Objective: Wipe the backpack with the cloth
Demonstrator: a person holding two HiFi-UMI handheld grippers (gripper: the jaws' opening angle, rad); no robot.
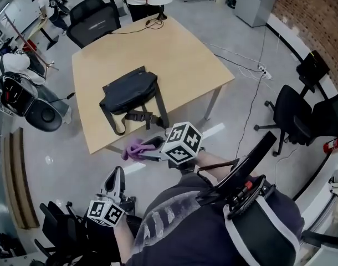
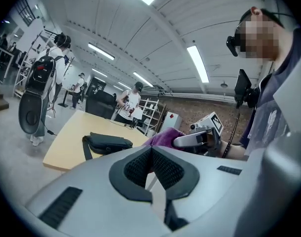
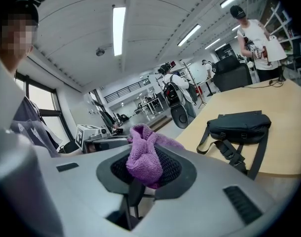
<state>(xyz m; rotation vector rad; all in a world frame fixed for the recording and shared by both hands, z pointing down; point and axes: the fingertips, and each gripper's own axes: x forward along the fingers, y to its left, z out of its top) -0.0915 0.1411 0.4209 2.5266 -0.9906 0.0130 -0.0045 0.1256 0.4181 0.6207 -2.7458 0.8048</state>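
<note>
I'm looking at an open-plan lab-office: light wooden table [image 1: 185, 54], black office chairs [image 1: 91, 18], brick wall [image 1: 310, 7], ceiling strip lights [image 2: 197, 63], metal shelving rack [image 2: 153, 110].

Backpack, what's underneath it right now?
Only the table shows under the backpack; its straps lie on the tabletop toward the near edge. The patch directly beneath the bag is covered, so anything there can't be seen.

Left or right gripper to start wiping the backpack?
Right. The right gripper is shut on the purple cloth and sits nearer the backpack; the left gripper is shut, empty, farther back.
</note>
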